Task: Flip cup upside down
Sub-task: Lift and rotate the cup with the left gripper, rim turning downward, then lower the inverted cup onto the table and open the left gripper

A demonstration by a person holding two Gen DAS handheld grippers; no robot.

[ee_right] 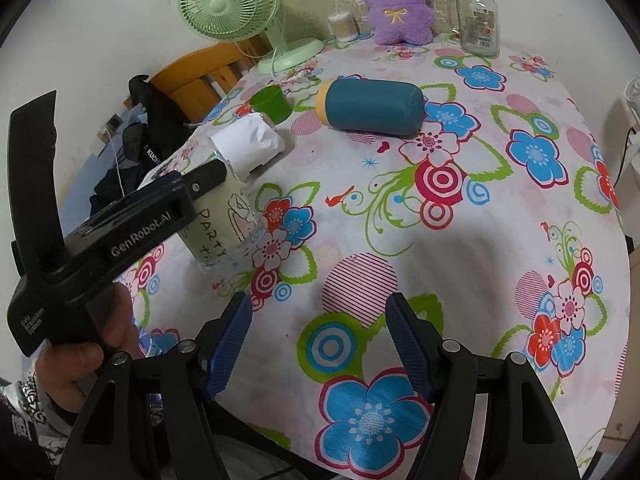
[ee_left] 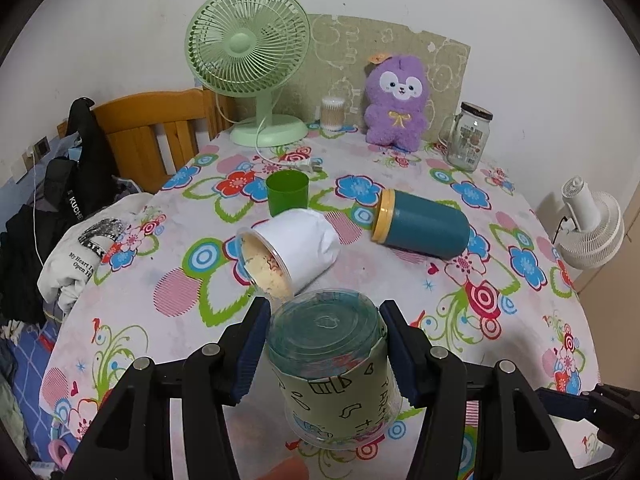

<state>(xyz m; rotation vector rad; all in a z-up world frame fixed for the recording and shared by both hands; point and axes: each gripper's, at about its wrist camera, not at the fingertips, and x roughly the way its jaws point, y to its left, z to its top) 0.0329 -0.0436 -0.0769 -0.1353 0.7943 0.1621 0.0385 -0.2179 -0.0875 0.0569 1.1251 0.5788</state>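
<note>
A clear plastic cup (ee_left: 340, 368) with a pale green "PARTY" paper sleeve stands upside down on the flowered tablecloth, base up. My left gripper (ee_left: 324, 344) is closed around it, blue pads against both sides. The cup also shows in the right wrist view (ee_right: 222, 226), rim on the cloth, with the left gripper (ee_right: 120, 232) over it. My right gripper (ee_right: 320, 344) is open and empty, low above the cloth near the front edge, to the right of the cup.
A white paper-wrapped cup (ee_left: 292, 246) lies on its side just behind the held cup. A teal container with a yellow lid (ee_left: 424, 226) lies on its side. A green cup (ee_left: 287, 192) stands upright. A green fan (ee_left: 256, 64), purple plush (ee_left: 396, 104) and glass jar (ee_left: 468, 140) line the back.
</note>
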